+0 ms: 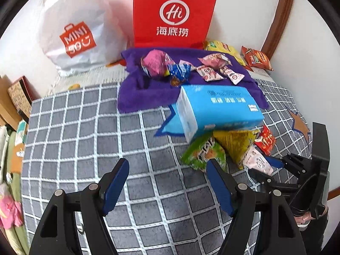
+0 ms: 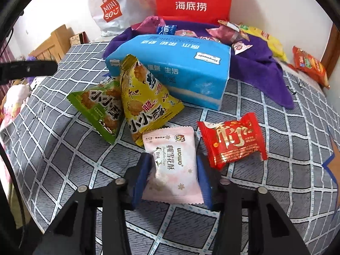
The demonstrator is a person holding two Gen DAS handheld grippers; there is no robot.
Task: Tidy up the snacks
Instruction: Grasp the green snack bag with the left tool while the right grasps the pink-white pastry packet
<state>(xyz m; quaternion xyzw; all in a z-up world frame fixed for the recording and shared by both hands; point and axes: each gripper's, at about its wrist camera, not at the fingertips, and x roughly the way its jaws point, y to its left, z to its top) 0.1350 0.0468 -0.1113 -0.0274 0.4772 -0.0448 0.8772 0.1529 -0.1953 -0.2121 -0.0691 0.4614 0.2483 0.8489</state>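
My right gripper (image 2: 173,159) is shut on a pale pink snack packet (image 2: 174,170) that lies on the grey checked blanket (image 2: 63,159); its blue pads (image 2: 144,170) press both long edges. Beside it lie a red packet (image 2: 233,140), a yellow packet (image 2: 144,106) and a green packet (image 2: 97,110). The left wrist view shows the same pile: the pink packet (image 1: 257,161) in the right gripper (image 1: 269,165), with the green packet (image 1: 201,150) closest. My left gripper (image 1: 167,165) hangs open over bare blanket, left of the pile, with nothing between its fingers.
A blue tissue pack (image 1: 218,110) lies behind the pile, partly on a purple towel (image 1: 136,93) with several small snacks. A red paper bag (image 1: 174,12) and a white shopping bag (image 1: 76,27) stand against the wall. An orange packet (image 1: 257,58) lies far right.
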